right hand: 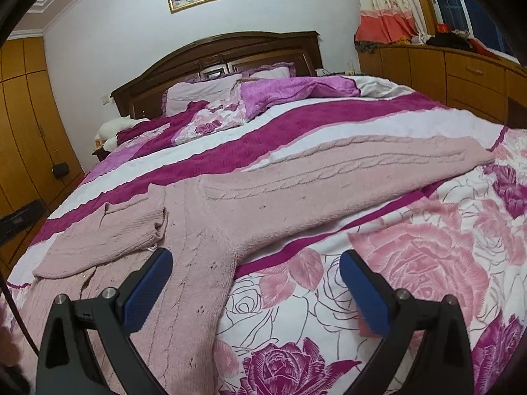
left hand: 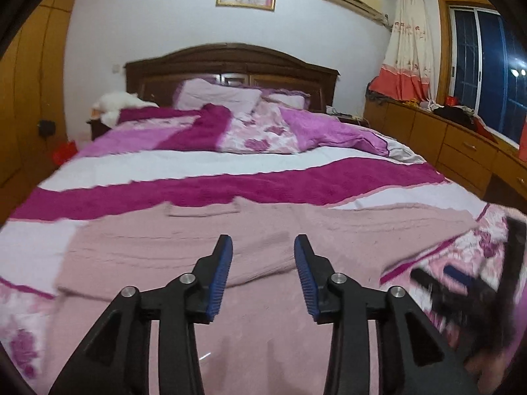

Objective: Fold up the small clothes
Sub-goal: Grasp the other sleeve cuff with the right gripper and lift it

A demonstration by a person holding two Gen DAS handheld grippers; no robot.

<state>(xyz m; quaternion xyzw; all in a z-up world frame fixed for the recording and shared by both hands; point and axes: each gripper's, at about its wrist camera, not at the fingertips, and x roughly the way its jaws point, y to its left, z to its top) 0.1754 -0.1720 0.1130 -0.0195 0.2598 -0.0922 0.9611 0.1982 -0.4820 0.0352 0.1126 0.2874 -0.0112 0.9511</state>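
Above the near edge of the bed (left hand: 230, 164), the left gripper (left hand: 263, 247) hangs with its jaws partly open and nothing between the ribbed blue pads (left hand: 219, 283). Below and ahead of it the pink knitted sweater (left hand: 263, 230) lies flat, one sleeve already laid across the body. The right gripper (right hand: 255, 263) stands wide open and empty over the sweater's side edge, where the other sleeve (right hand: 362, 164) runs out straight toward the far right of the bed.

That sleeve looks like the next part to fold. Judging from its length, a pinch near the cuff and a low carry across the chest would keep it from sagging or dragging the body askew; the free gripper could pin the shoulder meanwhile.

The knit is thick and soft, with raised cable ribs and small eyelets, so it will likely bunch, not crease. Under it lies a rose-printed quilt (right hand: 411, 263), smoother, and beyond that a fuzzy blanket (left hand: 263, 184) banded magenta and white.
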